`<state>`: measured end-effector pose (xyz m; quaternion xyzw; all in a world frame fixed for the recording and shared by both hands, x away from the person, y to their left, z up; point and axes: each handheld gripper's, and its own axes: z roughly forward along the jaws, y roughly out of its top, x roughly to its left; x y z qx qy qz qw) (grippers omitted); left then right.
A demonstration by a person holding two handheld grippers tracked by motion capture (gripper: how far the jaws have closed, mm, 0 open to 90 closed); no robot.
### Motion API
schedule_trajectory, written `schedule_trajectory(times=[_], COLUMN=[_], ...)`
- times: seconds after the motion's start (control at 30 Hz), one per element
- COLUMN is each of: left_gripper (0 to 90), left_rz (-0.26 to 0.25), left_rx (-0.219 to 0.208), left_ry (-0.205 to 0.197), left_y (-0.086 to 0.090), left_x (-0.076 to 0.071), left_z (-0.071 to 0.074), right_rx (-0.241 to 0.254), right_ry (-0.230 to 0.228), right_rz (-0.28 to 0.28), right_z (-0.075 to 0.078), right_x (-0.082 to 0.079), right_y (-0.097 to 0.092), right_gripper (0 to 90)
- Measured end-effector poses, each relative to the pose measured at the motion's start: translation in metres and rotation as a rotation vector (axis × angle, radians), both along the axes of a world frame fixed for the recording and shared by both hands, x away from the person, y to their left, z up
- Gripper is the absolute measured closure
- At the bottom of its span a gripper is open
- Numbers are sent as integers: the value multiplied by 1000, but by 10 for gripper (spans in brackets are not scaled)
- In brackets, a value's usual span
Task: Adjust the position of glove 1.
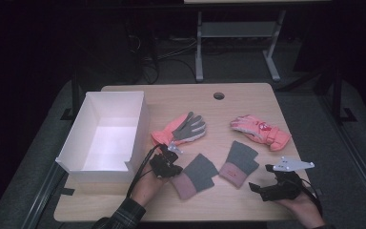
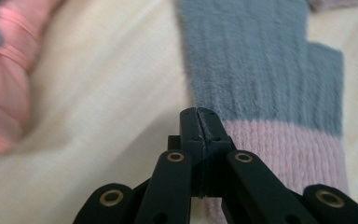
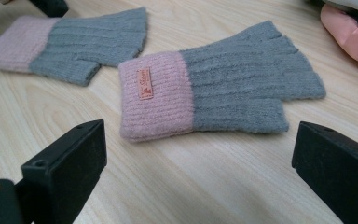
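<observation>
Looking down from the high view, the left gripper (image 1: 171, 164) is sitting at the near-left mitt (image 1: 196, 175), by the edge where grey knit meets pink cuff, with the white box (image 1: 106, 136) off at its nine o'clock. The second mitt (image 1: 238, 162) is lying at three o'clock of the first, just apart from it. The right gripper (image 1: 259, 188) is resting low at five o'clock of that second mitt, touching nothing. Up at twelve o'clock a coral glove (image 1: 181, 129) and a pink padded glove (image 1: 261, 131) are lying well apart on the table (image 1: 290, 210).

Moving to the left gripper view, the jaws are standing pressed together, their tips right at the left border of the mitt (image 2: 265, 88). Whether any knit is caught between them I cannot tell; it looks like an edge pinch at most.

Turning to the right gripper view, the jaws are standing wide apart, facing the second mitt (image 3: 219, 91) with its small cuff label, the first mitt (image 3: 74, 44) beyond at ten o'clock.

As I am reading it, the person is picking up the left mitt, probably for the box. Next they are needing a slow lift to test that the pinch is holding, then a carry towards nine o'clock; if the mitt is slipping, a fresh, deeper bite over the cuff.
</observation>
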<state>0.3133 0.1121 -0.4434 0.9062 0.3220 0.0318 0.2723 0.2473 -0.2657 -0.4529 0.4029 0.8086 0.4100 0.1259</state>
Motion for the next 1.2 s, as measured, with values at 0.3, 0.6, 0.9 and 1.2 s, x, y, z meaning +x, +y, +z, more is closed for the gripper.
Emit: schedule_trajectory(times=[0.3,0.6,0.9,1.2], left_gripper=[887,696,292,135], left_rz=[-44,-50,-64,-83], left_rx=[-18,-54,-114,-115], left_ry=[-3,-50,-104,-132], left_y=[3,10,16,20], left_x=[-20,-18,-23,-32], left_z=[-2,-3,-3,-2], right_rx=[-8,-7,-30,-34], right_ry=[-5,-4,-6,-12], right_rz=[12,14,32,53], right_z=[0,0,1,3], right_x=[0,-1,1,9], right_y=[1,1,3,10], right_gripper=[29,28,28,29])
